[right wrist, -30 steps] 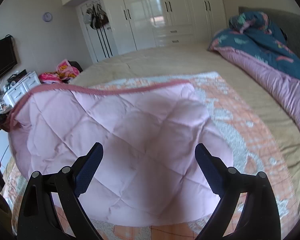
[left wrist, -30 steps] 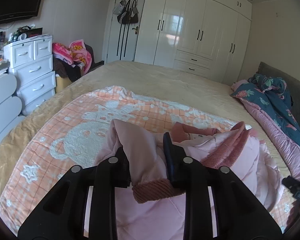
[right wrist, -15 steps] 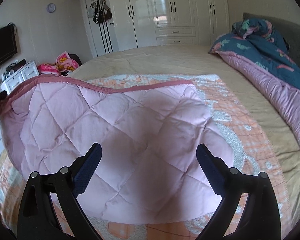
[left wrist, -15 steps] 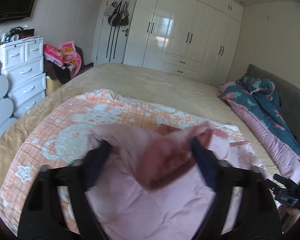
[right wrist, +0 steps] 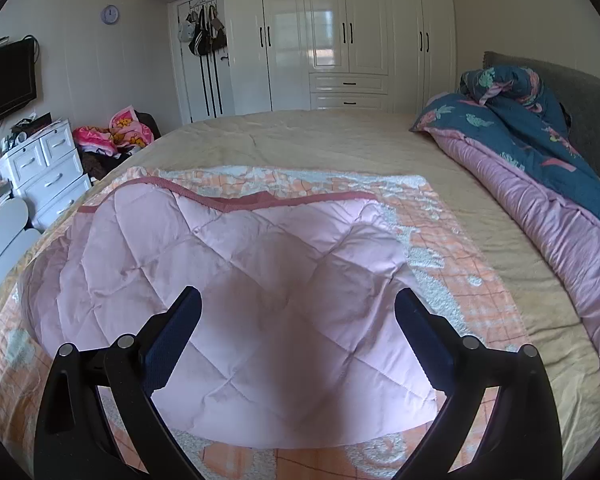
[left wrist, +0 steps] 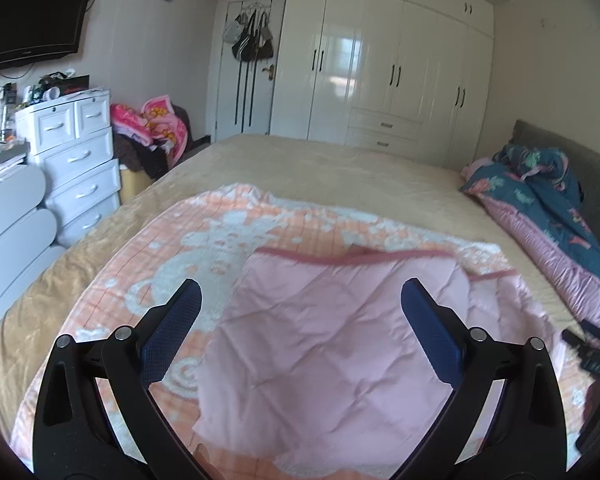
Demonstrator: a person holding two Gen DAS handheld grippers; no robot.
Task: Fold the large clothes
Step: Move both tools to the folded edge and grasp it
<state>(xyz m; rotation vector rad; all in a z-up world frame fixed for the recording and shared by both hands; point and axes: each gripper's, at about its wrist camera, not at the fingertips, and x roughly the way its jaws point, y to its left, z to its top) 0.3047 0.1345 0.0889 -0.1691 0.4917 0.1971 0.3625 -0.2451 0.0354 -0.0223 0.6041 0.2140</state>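
Spread over the bed's orange-and-white patterned blanket, a pale pink quilted garment looks soft, light, best gripped at its ribbed hem; left gripper jaws opening, empty, right gripper jaws apart.

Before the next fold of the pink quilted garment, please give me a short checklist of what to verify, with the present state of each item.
1. Left gripper is free of cloth: ok; its jaws are opening and nothing is between them.
2. Right gripper is free of cloth: ok, open and above the garment.
3. Pink quilted garment lies on the orange patterned blanket: ok.
4. Garment lies flat: not ok; it is puffy and creased.
5. Darker ribbed hem lines up straight: not ok; it runs wavy along the far edge.
6. Sleeves are tucked inside: cannot tell; none is visible.
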